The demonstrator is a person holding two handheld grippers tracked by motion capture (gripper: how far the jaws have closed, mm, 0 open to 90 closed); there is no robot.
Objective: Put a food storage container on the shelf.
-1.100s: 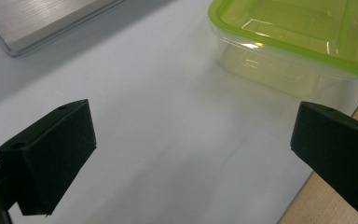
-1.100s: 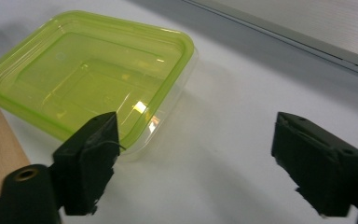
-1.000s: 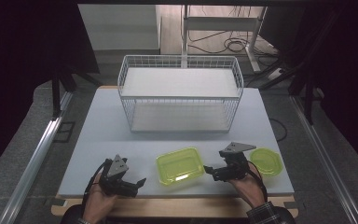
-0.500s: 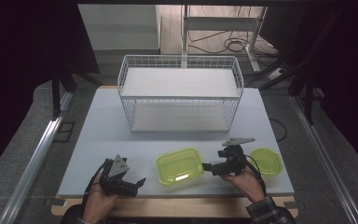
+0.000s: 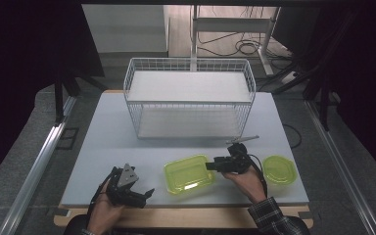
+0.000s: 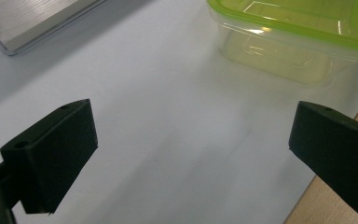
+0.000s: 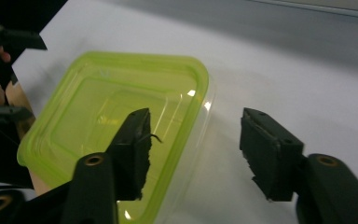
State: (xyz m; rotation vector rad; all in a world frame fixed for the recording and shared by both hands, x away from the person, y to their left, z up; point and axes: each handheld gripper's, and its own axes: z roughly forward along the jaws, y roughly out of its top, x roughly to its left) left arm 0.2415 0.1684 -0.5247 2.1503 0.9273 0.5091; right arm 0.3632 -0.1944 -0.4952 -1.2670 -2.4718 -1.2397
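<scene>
A clear rectangular box with a lime-green lid lies near the table's front edge. My right gripper lies on its side at the box's right end. In the right gripper view the box has its near corner between the jaws of that gripper. One finger hangs over the lid and the other finger stands off the side wall with a gap. These jaws have just been closing and do not press on the box. My left gripper rests open left of the box, with nothing between the jaws.
A white wire basket stands at the back middle of the grey table. A smaller round lime-green container sits right of my right hand. The table's wooden front edge runs just below both hands.
My right gripper has slid left toward the green box and rolled onto its side, and its jaws have narrowed around the box's corner. The left gripper has stayed put.
</scene>
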